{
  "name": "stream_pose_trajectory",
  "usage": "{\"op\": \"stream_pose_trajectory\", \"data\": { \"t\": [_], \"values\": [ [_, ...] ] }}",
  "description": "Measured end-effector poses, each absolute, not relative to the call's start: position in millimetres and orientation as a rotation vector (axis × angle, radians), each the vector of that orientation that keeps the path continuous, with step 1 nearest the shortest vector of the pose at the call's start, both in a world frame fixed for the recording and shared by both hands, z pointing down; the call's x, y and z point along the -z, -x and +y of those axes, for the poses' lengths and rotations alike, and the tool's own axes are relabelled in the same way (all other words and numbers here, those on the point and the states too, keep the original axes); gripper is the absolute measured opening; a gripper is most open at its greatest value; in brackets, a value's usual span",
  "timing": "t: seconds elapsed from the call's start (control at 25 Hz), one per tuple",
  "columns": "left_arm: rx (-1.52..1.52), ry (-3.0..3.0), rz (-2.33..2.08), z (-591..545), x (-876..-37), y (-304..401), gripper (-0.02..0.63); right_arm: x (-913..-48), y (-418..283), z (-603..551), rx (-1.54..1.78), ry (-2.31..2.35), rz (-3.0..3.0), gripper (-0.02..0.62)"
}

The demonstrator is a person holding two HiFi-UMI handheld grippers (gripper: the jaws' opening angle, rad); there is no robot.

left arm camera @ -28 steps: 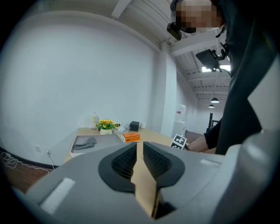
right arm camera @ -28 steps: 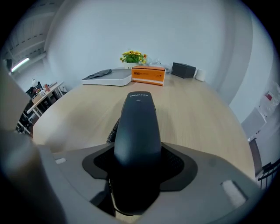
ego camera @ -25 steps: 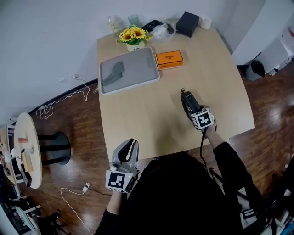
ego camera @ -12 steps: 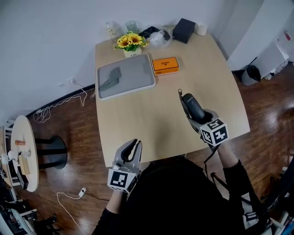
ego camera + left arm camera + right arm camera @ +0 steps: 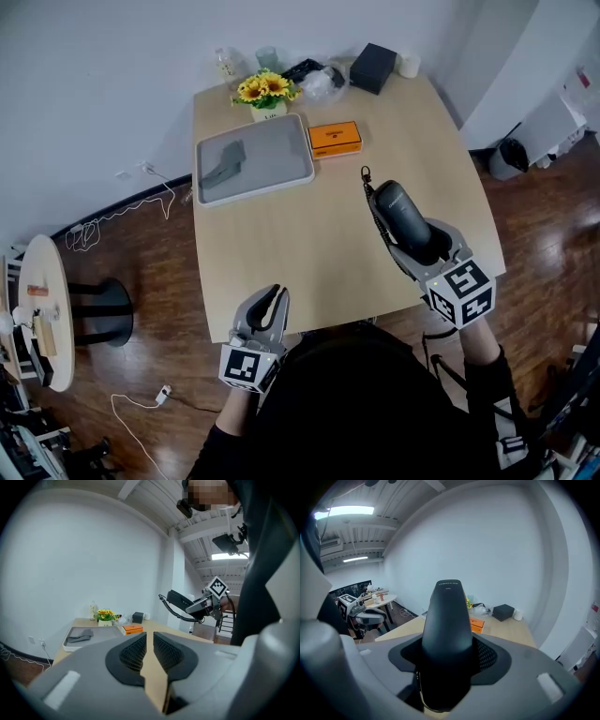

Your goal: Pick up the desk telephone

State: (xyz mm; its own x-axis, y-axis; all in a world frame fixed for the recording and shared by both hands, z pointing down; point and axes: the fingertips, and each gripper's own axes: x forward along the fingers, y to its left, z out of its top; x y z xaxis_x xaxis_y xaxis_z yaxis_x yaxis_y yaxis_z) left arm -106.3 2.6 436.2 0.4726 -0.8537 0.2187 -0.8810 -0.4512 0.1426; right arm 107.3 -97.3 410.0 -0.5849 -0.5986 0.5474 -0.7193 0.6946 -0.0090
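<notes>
A black telephone handset hangs well above the wooden table, and my right gripper is shut on its lower half. Its coiled cord trails along its left side. In the right gripper view the handset stands up between the pads and fills the middle. No phone base shows in any view. My left gripper hovers at the table's near edge, its jaws together with nothing between them. From the left gripper view the raised handset and cord show at the right.
At the table's far end lie a grey tray with a grey cloth, an orange box, sunflowers, a black box and a white cup. A round side table stands on the floor at left.
My right gripper has risen with the handset, which now looks larger and closer to the head camera. The left gripper has stayed near the table's front edge.
</notes>
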Motion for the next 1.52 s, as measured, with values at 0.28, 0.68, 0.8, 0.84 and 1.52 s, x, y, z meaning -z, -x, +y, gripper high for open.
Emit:
{"op": "stream_pose_trajectory", "data": {
  "t": [0.28,0.68,0.8,0.84,1.52],
  "values": [
    [-0.169,-2.467,-1.511,3.5,-438.6,111.8,0.028,-403.7,-103.8,-96.8,-0.306,-1.006,-2.412,0.276],
    [-0.175,-2.461,-1.522,4.4,-439.8,115.8,0.028,-403.3,-101.0,-97.7,-0.313,-1.012,-2.432,0.276],
    [-0.178,-2.461,-1.521,3.9,-438.8,116.2,0.028,-402.0,-99.5,-97.4,-0.309,-1.01,-2.433,0.276],
    [-0.179,-2.462,-1.521,3.5,-438.6,116.3,0.028,-402.0,-99.2,-97.3,-0.307,-1.01,-2.433,0.276],
    [-0.18,-2.461,-1.526,0.2,-437.1,118.3,0.028,-403.2,-96.9,-98.9,-0.305,-0.996,-2.433,0.276]
  ]
}}
